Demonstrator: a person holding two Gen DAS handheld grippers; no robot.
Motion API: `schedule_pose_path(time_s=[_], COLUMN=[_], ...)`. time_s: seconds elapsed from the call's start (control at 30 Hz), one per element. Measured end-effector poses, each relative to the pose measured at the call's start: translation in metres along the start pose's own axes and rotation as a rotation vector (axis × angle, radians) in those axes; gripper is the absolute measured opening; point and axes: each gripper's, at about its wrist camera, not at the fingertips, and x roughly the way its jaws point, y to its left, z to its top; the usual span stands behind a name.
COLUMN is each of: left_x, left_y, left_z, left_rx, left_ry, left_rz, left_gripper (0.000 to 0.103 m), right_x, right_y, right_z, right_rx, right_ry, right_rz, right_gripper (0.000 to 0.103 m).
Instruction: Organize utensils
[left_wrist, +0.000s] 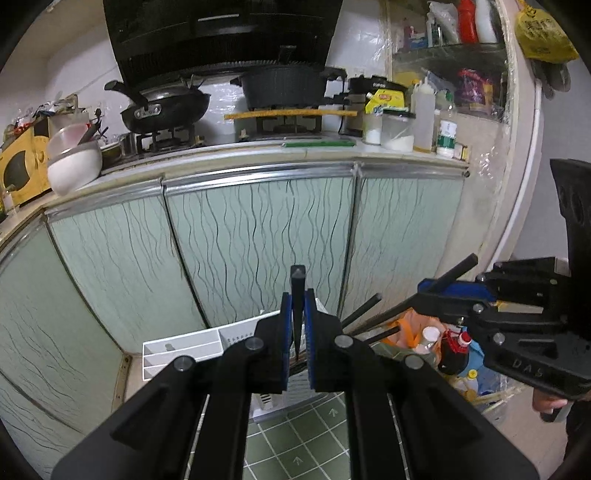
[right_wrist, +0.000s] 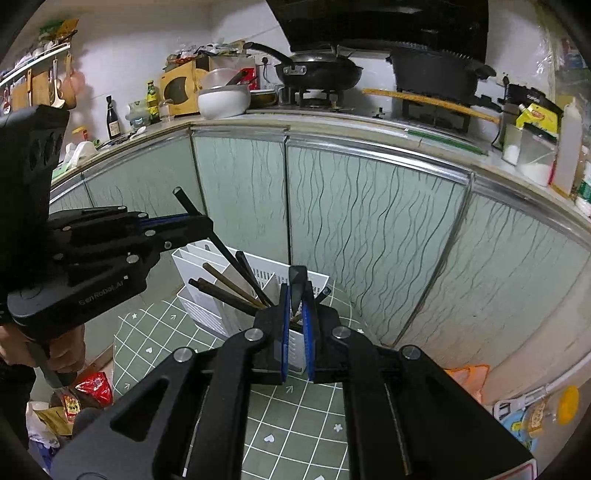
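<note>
A white divided utensil holder stands on the green tiled mat and holds several dark and brown chopsticks. My left gripper is shut on a black chopstick that stands upright between its blue pads. In the right wrist view the left gripper hovers left of the holder, and its chopstick slants down towards the ones in the holder. My right gripper is shut on another black chopstick, just above the holder's near corner. In the left wrist view the right gripper comes in from the right with that stick.
Pale green cabinet doors close off the space right behind the holder. Above them a counter carries a wok, a black pot and jars. Bags and bottles lie on the floor beside the mat.
</note>
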Motion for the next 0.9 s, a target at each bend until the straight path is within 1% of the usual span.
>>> schedule_pose_path(time_s=[0.03, 0.07, 0.1, 0.13, 0.17, 0.2, 0.3, 0.4, 0.53, 0.77, 0.9], left_x=[0.000, -0.002, -0.006, -0.012, -0.014, -0.014, -0.016, -0.021, -0.033, -0.058, -0.072], left_y=[0.000, 0.000, 0.001, 0.002, 0.004, 0.006, 0.014, 0.018, 0.021, 0.020, 0.018], left_z=[-0.002, -0.004, -0.005, -0.008, -0.009, -0.009, -0.014, -0.019, -0.026, -0.043, -0.061], left_rx=[0.011, 0.022, 0.026, 0.030, 0.036, 0.037, 0.023, 0.020, -0.007, -0.018, -0.032], left_ry=[-0.007, -0.019, -0.040, -0.080, -0.081, -0.067, -0.044, -0.036, -0.046, -0.061, -0.063], left_rz=[0.018, 0.053, 0.075, 0.088, 0.104, 0.116, 0.111, 0.131, 0.116, 0.126, 0.139], left_gripper=[0.030, 0.077, 0.095, 0.099, 0.099, 0.099, 0.099, 0.099, 0.099, 0.099, 0.099], right_x=[0.003, 0.003, 0.001, -0.002, -0.002, -0.002, -0.005, -0.007, -0.013, -0.028, -0.040], right_y=[-0.002, -0.002, -0.002, -0.002, -0.004, -0.006, -0.008, -0.007, -0.003, 0.010, 0.019], right_z=[-0.001, -0.002, -0.003, -0.004, -0.005, -0.005, -0.009, -0.013, -0.020, -0.035, -0.048], right_rx=[0.000, -0.002, -0.007, -0.015, -0.013, -0.004, 0.003, 0.006, 0.010, 0.012, 0.007], right_ry=[0.007, 0.000, -0.021, -0.040, -0.038, -0.035, -0.041, -0.032, -0.037, -0.056, -0.074], right_rz=[-0.003, -0.016, -0.041, -0.054, -0.049, -0.046, -0.071, -0.074, -0.071, -0.075, -0.092], right_gripper=[0.061, 0.085, 0.087, 0.088, 0.094, 0.095, 0.095, 0.095, 0.095, 0.095, 0.095])
